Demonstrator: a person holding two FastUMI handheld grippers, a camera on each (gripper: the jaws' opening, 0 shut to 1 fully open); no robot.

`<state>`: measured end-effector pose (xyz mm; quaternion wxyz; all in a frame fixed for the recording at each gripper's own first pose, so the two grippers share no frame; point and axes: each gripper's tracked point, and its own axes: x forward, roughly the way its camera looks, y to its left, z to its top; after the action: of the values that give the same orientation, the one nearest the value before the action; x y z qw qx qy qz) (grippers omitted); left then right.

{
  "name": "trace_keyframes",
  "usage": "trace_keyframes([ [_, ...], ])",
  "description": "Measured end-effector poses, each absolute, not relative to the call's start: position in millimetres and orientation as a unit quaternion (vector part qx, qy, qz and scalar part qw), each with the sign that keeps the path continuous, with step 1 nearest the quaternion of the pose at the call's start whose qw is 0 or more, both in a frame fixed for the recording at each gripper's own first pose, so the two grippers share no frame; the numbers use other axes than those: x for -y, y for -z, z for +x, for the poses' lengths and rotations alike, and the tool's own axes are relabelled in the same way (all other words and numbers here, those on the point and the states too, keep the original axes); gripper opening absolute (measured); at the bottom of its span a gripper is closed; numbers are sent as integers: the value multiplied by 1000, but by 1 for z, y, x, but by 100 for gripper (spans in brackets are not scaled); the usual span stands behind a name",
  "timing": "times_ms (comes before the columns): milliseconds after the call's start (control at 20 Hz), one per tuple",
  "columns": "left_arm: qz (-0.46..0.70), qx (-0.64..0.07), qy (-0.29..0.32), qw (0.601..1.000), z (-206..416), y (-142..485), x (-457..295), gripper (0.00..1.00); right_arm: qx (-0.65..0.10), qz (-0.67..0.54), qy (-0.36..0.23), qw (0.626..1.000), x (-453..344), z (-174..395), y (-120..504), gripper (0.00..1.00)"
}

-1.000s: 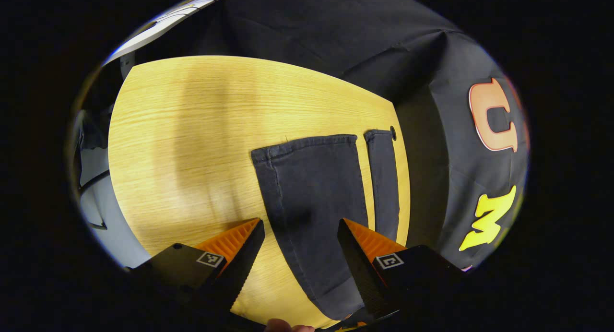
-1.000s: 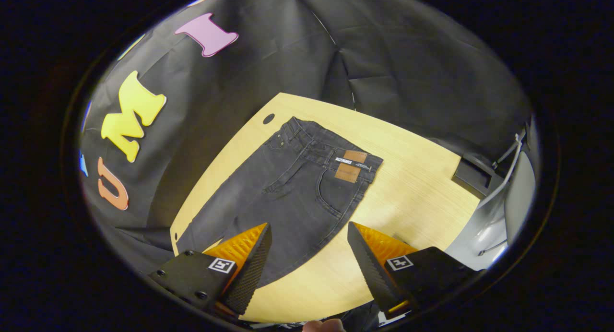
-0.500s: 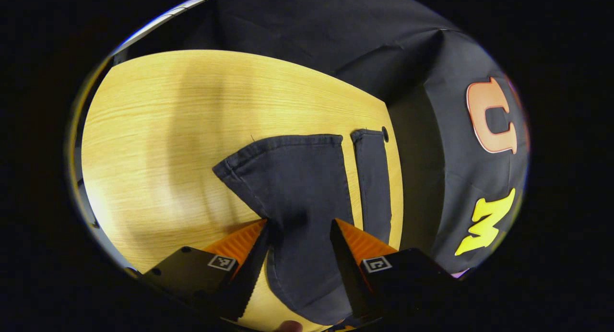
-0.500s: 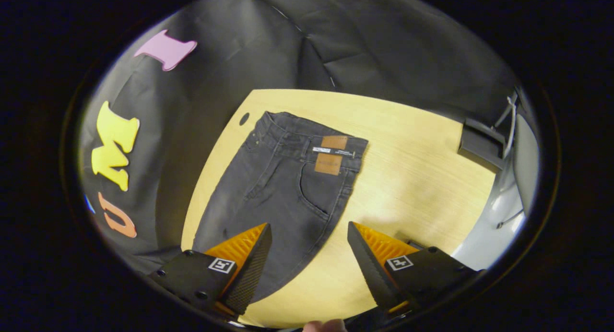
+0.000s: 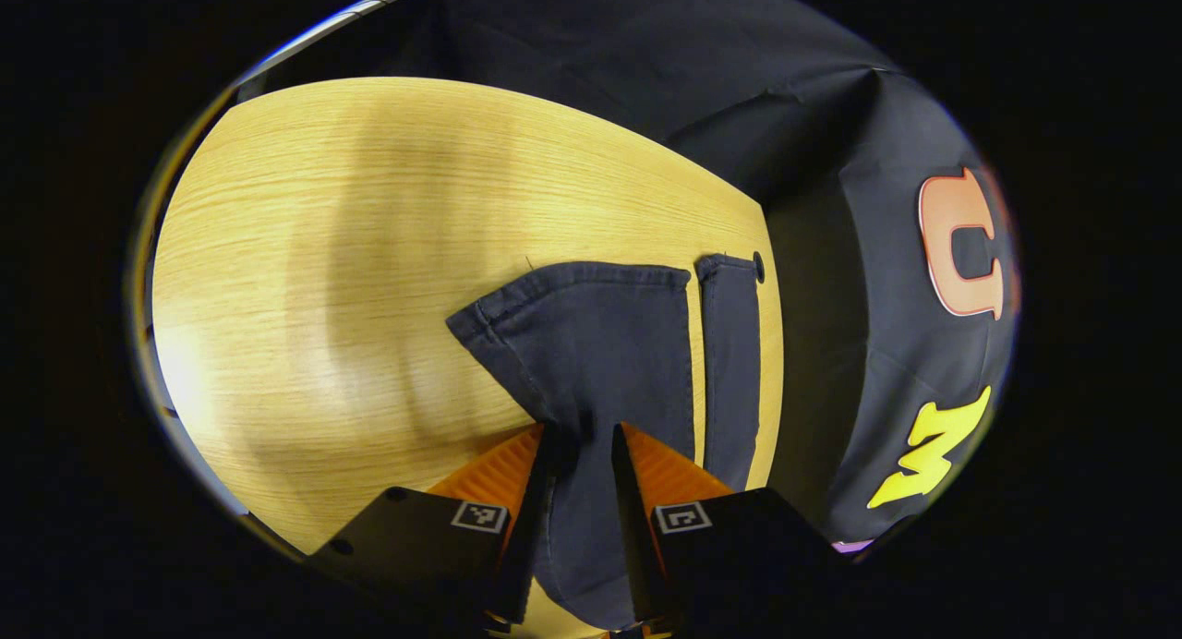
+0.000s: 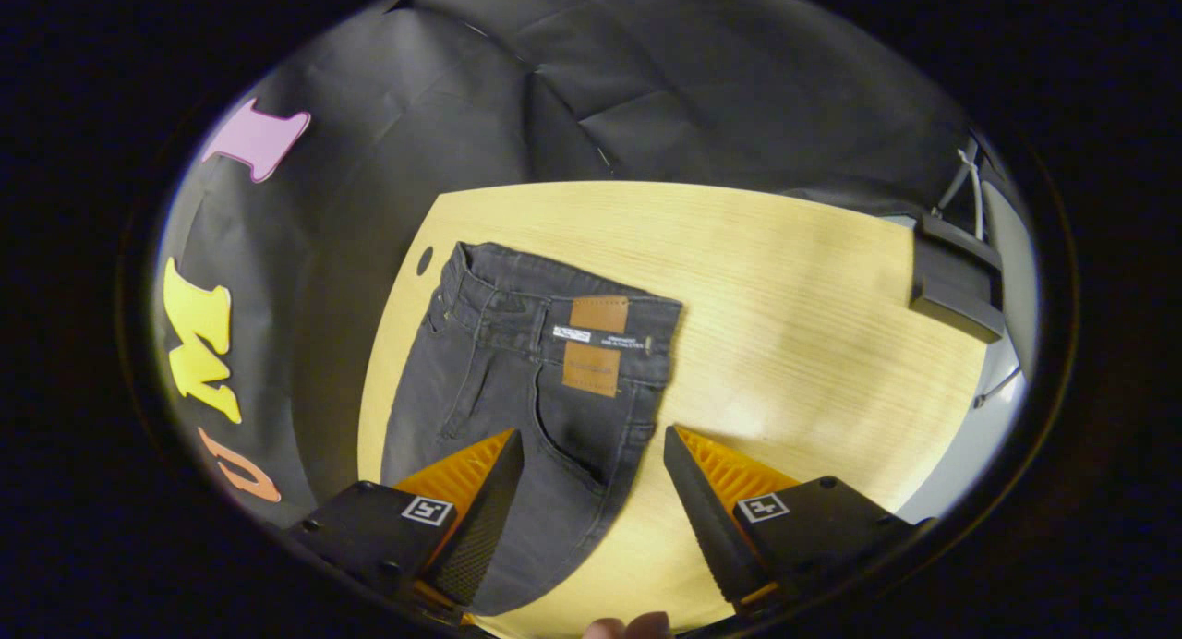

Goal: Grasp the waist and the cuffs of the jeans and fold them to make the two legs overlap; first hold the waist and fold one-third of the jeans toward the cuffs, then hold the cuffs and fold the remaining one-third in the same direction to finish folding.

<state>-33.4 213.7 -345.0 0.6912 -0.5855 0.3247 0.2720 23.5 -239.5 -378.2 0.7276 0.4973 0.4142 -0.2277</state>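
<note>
While the dark grey denim jeans (image 6: 517,408) lie flat on the pale wood-grain bench (image 6: 813,297), their long axis runs straight ahead of both tools: in the right gripper view the waistband with its two brown leather patches (image 6: 591,348) points away from the right tool (image 6: 591,491), and in the left gripper view the two cuffs (image 5: 646,279) point away from the left tool (image 5: 580,491), side by side with a thin strip of bench showing between the legs. The left tool has drawn its fingers narrow on the nearer leg (image 5: 591,362), and the cloth bunches between them so that the leg pinches to a waist at the fingers and its cuff corner splays out to the tool's left; a second ago those fingers stood wide over a leg that lay straight. The right tool stays wide, hovering above the seat of the jeans with one finger over the denim and the other over bare bench; since a second ago the waistband has swung more squarely ahead of it. A fingertip (image 6: 628,626) shows below the right tool.
</note>
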Motion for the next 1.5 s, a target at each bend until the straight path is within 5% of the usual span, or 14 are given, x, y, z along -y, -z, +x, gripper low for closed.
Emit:
trace_keyframes([
  [100,-580,-330,-277,692,-34,348,-213,36,-423,481,222,735,237,34,380,96],
  [200,-578,-331,-278,692,-33,348,-214,39,-430,463,223,742,234,40,383,96],
  [250,-579,-330,-279,691,-34,348,-213,30,-430,456,227,745,233,40,383,96],
  [400,-578,-335,-281,689,-38,349,-214,22,-437,437,253,745,239,33,384,94],
  [450,-577,-336,-282,689,-37,349,-214,20,-442,431,265,741,242,29,387,85],
  [600,-577,-340,-280,688,-33,350,-213,13,-455,436,303,715,251,20,394,34],
  [850,-587,-349,-273,677,-35,347,-212,8,-461,475,295,689,252,23,396,0],
  [1500,-593,-361,-227,683,-28,285,-206,4,-421,534,219,699,244,30,310,1],
])
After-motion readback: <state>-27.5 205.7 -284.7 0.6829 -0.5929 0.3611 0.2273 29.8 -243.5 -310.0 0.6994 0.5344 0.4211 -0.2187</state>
